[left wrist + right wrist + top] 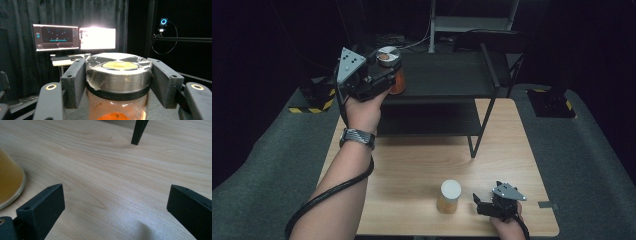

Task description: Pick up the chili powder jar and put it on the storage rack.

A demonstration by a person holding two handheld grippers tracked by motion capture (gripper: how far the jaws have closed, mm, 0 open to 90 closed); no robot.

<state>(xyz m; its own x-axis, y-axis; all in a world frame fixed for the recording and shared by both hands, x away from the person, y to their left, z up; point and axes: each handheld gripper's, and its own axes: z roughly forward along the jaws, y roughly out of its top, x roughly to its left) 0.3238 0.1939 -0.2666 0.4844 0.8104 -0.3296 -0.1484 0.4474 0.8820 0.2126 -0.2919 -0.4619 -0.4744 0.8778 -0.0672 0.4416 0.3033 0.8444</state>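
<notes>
A jar of orange powder with a silver lid (390,67) is held over the left end of the black shelf's top (447,75), with my left gripper (379,70) shut on it. In the left gripper view the jar (119,82) stands upright between the two black jaws, which press on its neck below the lid. A second jar with a white lid (449,196) stands on the wooden table (412,165) near the front edge. My right gripper (484,204) rests low on the table just right of that jar, jaws open with nothing between them (112,202).
The black two-tier shelf stands at the back of the table; one of its legs (138,132) comes down in front of the right gripper. Monitors (75,37) glow behind a dark curtain. Grey floor (587,165) surrounds the table.
</notes>
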